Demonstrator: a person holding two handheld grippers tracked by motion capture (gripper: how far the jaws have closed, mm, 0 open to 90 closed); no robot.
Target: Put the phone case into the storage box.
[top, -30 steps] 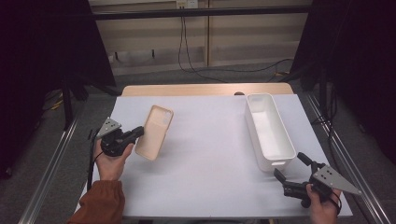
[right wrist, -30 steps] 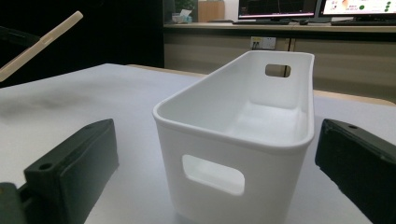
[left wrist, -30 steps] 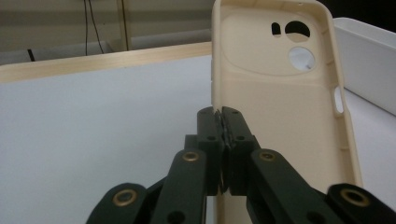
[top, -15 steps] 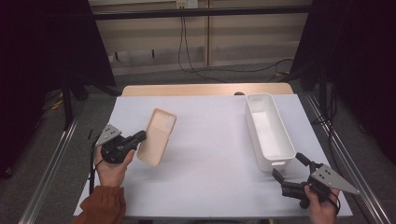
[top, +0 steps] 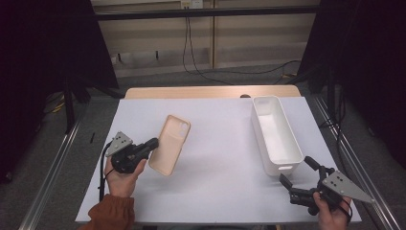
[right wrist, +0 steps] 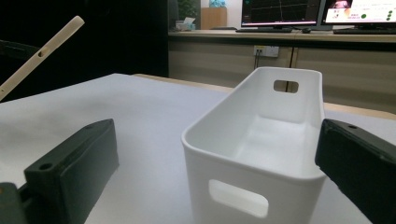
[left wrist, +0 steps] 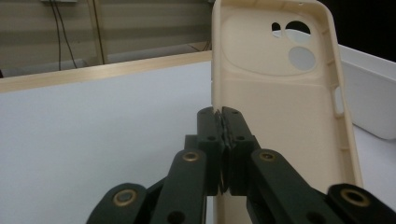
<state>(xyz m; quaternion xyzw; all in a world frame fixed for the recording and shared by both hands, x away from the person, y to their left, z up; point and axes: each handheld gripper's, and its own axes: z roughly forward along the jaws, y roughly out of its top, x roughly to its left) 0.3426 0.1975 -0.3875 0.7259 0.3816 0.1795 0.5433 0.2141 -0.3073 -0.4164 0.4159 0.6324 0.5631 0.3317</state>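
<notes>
Phone case [top: 170,144] is shifting a bit toward the middle of the surface [top: 220,191] compared with a second ago, carried along by the left tongs [top: 152,143]; the right tongs [top: 294,171] are sitting in about the same spot near the front right corner.

Left tongs are clenched on the case's side edge, pads pinching the thin beige wall in the left gripper view [left wrist: 223,122]. Case is being held up off the surface, tilted, open side facing the camera, camera cutouts at the far end.

Right tongs are standing released, nothing between them, pointing at the white bin [top: 275,134], just short of its near end.

Step in hand looks like transport: carrying the case across toward the bin. Next move is probably calling for a longer sweep right, lifting over the bin's rim, lining the case up lengthwise, then letting go.
</notes>
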